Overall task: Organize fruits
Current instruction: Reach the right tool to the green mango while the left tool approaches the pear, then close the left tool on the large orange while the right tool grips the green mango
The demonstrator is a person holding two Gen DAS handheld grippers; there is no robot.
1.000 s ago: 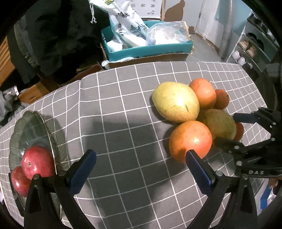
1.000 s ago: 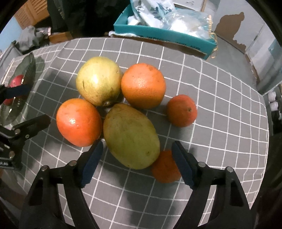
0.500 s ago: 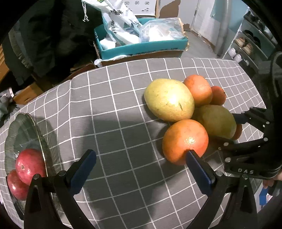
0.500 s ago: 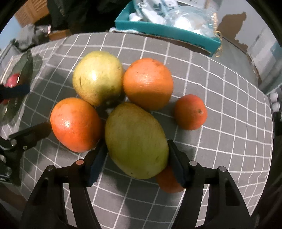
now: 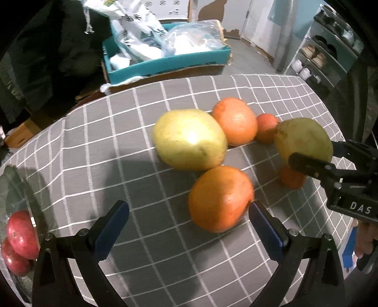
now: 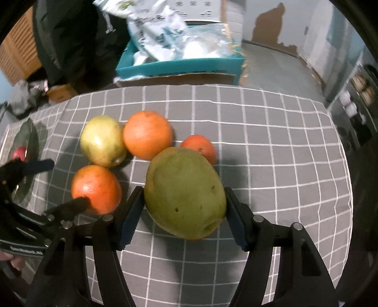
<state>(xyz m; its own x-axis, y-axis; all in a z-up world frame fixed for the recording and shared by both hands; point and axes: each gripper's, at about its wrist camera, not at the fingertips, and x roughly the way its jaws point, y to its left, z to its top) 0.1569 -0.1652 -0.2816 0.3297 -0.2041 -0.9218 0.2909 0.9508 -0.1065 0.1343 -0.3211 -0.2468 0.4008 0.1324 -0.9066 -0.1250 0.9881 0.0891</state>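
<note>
Green mango [image 6: 184,193] now lifted, clamped between right gripper [image 6: 184,212] pads

Grey checked tablecloth [image 6: 271,146] — behind it a teal box [image 6: 179,66], patched white wall [image 6: 278,21], shoe rack [image 5: 330,52].

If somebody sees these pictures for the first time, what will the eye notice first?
First, the big green mango gripped between the pads of the right gripper, near the middle of the right wrist view. Next, the cluster of fruit on the checked tablecloth: a yellow mango and a large orange, which lies just ahead of the open left gripper.
</note>
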